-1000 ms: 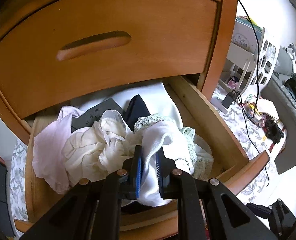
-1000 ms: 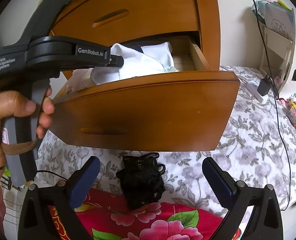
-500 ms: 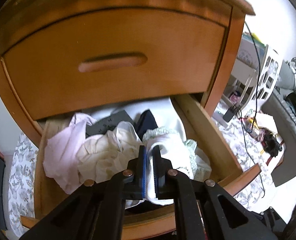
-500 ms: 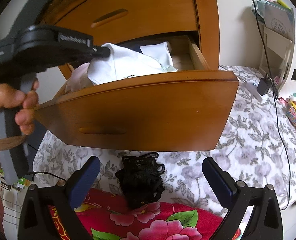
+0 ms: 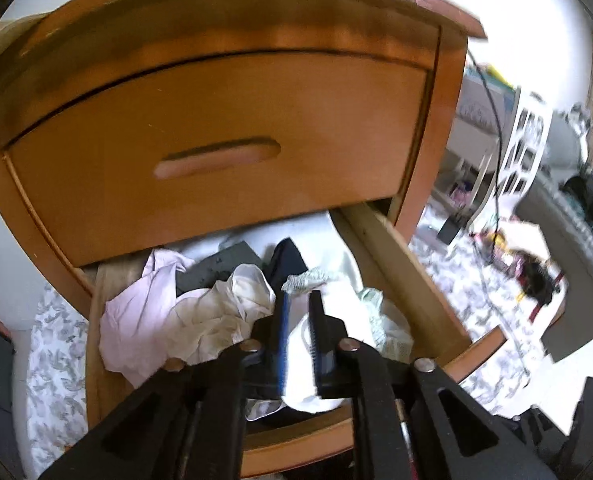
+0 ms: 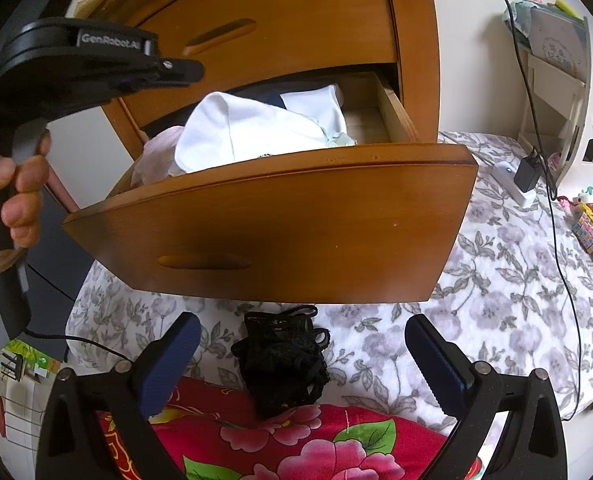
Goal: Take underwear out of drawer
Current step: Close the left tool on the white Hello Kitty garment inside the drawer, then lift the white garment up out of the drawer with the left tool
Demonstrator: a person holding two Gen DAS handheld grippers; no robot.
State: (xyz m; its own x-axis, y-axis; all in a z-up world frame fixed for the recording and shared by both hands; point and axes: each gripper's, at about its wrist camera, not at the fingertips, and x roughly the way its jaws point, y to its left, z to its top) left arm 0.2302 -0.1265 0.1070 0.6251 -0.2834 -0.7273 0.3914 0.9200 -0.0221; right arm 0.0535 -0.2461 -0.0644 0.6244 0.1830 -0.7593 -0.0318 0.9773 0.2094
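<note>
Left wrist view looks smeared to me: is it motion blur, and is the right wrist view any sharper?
Left wrist view: blurred throughout, the upper drawer front and the room at right smeared; the white underwear between the left gripper fingers is soft but readable. Right wrist view: sharp, with clear grain on the open drawer and crisp lace on the black underwear; window glare whitens the wall.

1. The left gripper (image 5: pixel 299 320) reaches in from the bottom edge, its jaws closed on a fold of white underwear (image 5: pixel 302 364).
2. The open drawer (image 5: pixel 400 264) lies below it, filled with crumpled clothing: a pale pink garment (image 5: pixel 136 320) at left, a cream garment (image 5: pixel 224 312) in the middle, a dark folded item (image 5: pixel 216 268) behind.
3. Above, a closed upper drawer (image 5: pixel 216 128) shows a long recessed handle (image 5: pixel 216 158).
4. At right, a black cable (image 5: pixel 492 128) hangs beside white shelving (image 5: pixel 524 148).
</note>
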